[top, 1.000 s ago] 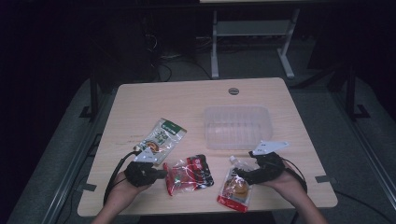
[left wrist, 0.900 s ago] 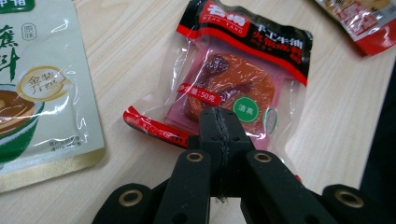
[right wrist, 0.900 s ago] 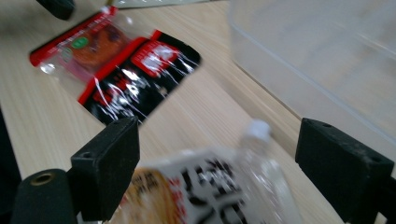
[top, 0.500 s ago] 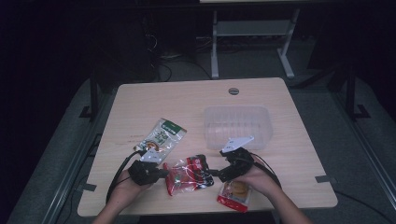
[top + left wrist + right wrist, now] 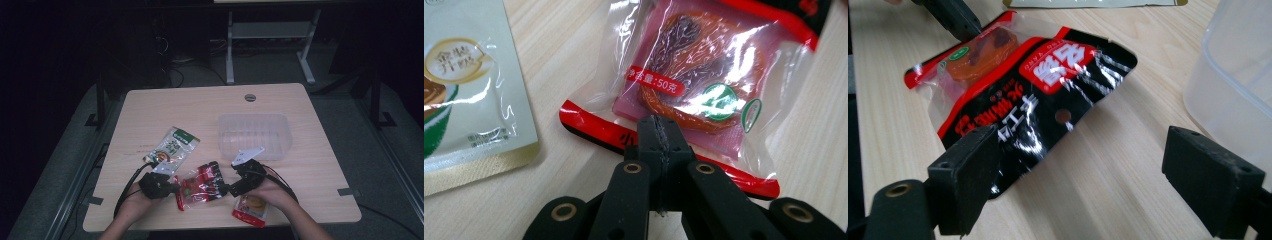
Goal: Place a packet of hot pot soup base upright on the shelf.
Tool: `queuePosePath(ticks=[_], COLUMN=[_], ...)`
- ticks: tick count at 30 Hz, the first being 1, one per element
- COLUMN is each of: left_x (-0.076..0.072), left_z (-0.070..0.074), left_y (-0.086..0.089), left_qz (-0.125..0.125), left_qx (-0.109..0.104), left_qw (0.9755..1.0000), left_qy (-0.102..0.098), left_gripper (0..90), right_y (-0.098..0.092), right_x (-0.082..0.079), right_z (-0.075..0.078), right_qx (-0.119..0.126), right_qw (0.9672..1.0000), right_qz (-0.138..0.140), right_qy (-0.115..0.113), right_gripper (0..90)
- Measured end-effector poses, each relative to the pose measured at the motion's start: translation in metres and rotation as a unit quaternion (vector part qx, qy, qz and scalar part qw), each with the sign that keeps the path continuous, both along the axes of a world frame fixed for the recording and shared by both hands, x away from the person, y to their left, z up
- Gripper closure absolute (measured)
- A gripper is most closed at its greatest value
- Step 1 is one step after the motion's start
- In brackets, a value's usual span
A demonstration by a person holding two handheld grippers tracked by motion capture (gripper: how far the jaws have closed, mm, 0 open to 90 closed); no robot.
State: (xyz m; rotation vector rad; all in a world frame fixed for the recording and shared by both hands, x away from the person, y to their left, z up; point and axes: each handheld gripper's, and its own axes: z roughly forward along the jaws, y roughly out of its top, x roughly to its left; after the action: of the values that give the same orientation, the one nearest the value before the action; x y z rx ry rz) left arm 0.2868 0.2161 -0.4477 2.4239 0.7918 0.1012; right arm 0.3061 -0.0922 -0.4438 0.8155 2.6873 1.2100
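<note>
Left gripper (image 5: pixel 172 188) clenched on the near seam of the red packet (image 5: pixel 202 184), which lies mid-table at the front edge between both hands. Right gripper (image 5: pixel 231 190) has swung in from the orange packet (image 5: pixel 251 208) to the red one's far end — jaws spread, one pad beside the film, no grip yet. Likely a two-handed lift toward the tub (image 5: pixel 285 131).

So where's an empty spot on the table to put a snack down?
The far half of the table is bare, from the round hole to the left edge. The strip right of the clear tub is free too. The near edge is crowded: three packets and both grippers.
</note>
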Motion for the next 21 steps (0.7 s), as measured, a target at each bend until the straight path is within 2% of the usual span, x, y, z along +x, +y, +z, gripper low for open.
queuePosePath(ticks=[4,6,8,10,11,16,17,21], left_x=[0.001,0.001,0.002,0.002,0.002,0.002,0.002,0.003], left_z=[-0.001,-0.002,-0.002,-0.002,-0.003,-0.002,-0.002,-0.002], left_y=[0.002,0.001,0.002,0.002,0.001,0.002,0.002,0.004], left_qz=[0.0,0.005,0.003,0.003,0.008,0.007,0.006,0.001], left_qx=[0.01,0.002,0.003,0.002,-0.003,0.0,0.001,0.006], left_qw=[0.9999,1.0,1.0,1.0,0.9999,1.0,1.0,0.9999], left_qy=[0.005,0.007,0.007,0.007,0.008,0.007,0.007,0.01], left_gripper=[89.8,89.8,89.8,89.8,89.8,89.9,89.9,89.9], right_y=[0.0,0.001,0.001,0.003,0.003,0.01,0.016,0.023], right_x=[0.0,0.0,0.0,0.002,0.002,0.008,0.011,0.014], right_z=[0.002,0.003,0.002,0.001,0.001,0.0,0.0,-0.002], right_qx=[0.008,0.02,0.022,0.026,0.026,0.045,0.039,0.039], right_qw=[0.9999,0.9997,0.9996,0.9991,0.9991,0.9976,0.9972,0.9967], right_qz=[0.005,0.008,0.007,0.012,0.012,0.022,0.027,0.031], right_qy=[0.006,0.013,0.017,0.031,0.031,0.048,0.058,0.064], right_gripper=[14.9,15.0,15.0,15.0,15.0,19.1,19.1,19.9])
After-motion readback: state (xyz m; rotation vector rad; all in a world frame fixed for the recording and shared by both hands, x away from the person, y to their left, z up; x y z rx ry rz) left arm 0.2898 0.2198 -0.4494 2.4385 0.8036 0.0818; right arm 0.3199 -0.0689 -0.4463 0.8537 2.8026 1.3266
